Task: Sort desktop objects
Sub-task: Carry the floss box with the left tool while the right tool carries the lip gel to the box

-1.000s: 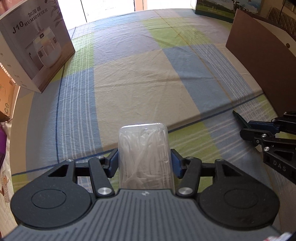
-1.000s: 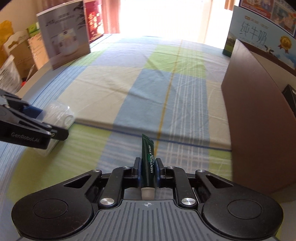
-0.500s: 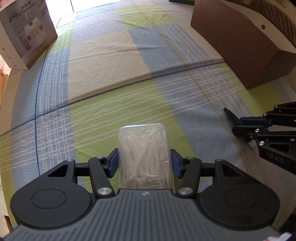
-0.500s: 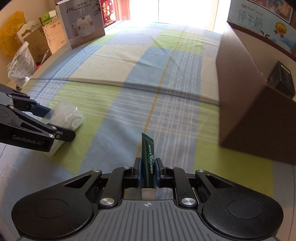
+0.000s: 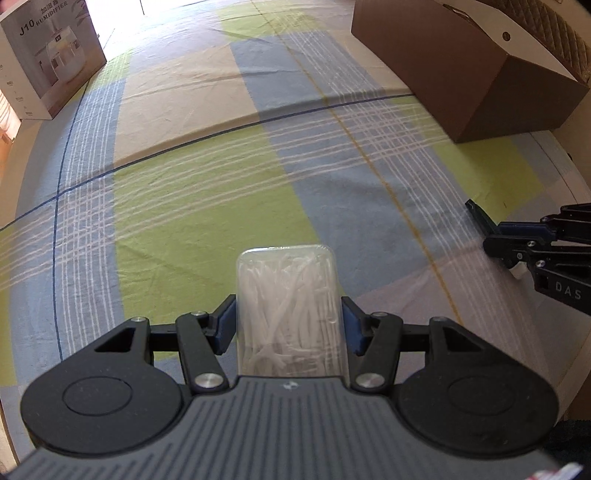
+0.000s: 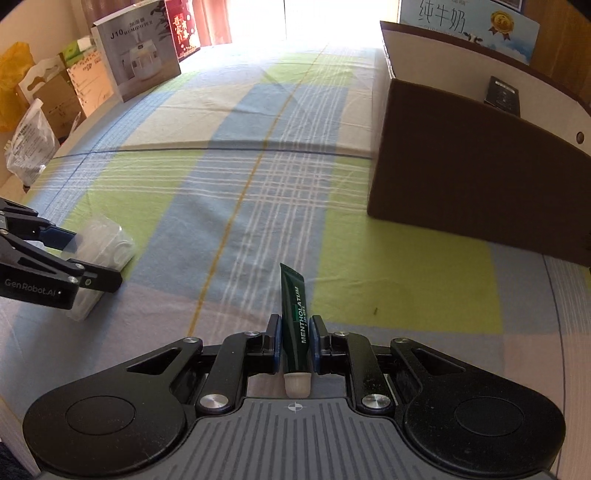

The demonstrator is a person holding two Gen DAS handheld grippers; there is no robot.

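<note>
Tongs both clamped: left tongs (image 5: 288, 325) on clear box of white swabs (image 5: 290, 310), right tongs (image 6: 294, 345) on dark-green Mentholatum tube (image 6: 293, 321).

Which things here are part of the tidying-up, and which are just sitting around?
Part of the job:
- clear box of white sticks, held in the left hand-held gripper
- green Mentholatum tube, held in the right hand-held gripper
- brown cardboard box, probably where they go

Just lying about:
- humidifier box
- milk carton
- plastic bag
- checked cloth
</note>
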